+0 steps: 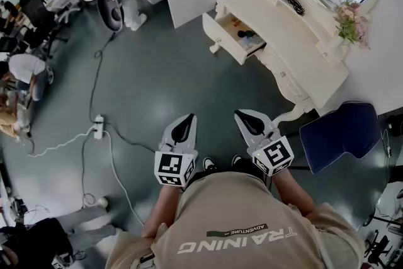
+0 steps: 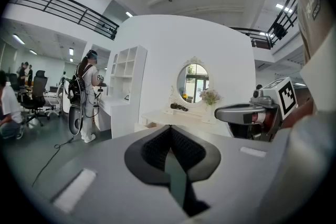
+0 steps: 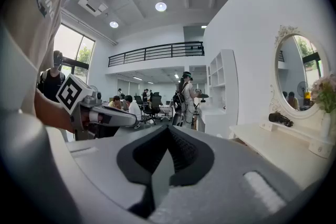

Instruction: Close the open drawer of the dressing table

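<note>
Both tools are out in front of the person's body, side by side. The left gripper has its jaws pressed together on nothing. The right gripper matches it, tips meeting and empty. I'd call that a carrying pose, not a working one (nothing is being touched). Farther off to the right stands the dressing table. Its open drawer juts out leftward, well apart from both tools. A blue chair sits at the near right, beside the table, probably something to steer around.
</note>
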Action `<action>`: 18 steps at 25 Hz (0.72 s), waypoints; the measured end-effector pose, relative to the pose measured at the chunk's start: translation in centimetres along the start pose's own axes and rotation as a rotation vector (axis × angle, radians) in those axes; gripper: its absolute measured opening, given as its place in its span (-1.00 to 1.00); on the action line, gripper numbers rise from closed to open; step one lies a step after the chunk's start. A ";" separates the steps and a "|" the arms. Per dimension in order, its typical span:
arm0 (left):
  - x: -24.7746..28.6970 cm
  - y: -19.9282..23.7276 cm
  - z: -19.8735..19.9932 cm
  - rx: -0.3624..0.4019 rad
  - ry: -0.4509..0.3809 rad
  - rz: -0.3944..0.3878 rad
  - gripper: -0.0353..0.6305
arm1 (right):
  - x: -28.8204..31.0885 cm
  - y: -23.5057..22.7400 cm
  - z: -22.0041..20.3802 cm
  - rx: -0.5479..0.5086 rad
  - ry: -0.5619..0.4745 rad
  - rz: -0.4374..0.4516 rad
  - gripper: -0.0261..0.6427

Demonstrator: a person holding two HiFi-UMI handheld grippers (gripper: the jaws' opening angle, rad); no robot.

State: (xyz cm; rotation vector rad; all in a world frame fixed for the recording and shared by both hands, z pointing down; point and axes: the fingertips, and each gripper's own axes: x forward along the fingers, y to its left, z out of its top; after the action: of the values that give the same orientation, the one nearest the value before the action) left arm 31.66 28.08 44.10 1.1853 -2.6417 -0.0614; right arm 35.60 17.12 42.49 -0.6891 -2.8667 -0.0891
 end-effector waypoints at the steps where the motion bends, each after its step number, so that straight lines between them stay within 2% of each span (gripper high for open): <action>1: 0.1 0.1 0.0 -0.004 0.002 0.000 -0.84 | 0.1 0.1 0.0 -0.004 0.000 0.002 -0.92; 7: 0.0 1.0 -0.2 -0.008 0.001 0.005 -0.84 | 1.2 -0.5 0.1 -0.002 -0.027 -0.030 -0.92; 13: -0.1 2.5 -1.7 -0.035 0.025 0.021 -0.84 | 1.5 -1.5 -0.8 0.007 0.008 -0.051 -0.92; 18: 1.6 3.9 -2.4 -0.054 0.051 0.020 -0.84 | 2.3 -3.2 -2.9 0.064 0.059 -0.074 -0.92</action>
State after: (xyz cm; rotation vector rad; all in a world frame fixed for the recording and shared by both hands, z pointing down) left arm 28.43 29.66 47.31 1.1281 -2.5901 -0.0974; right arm 32.60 15.00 45.70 -0.5588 -2.8254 -0.0278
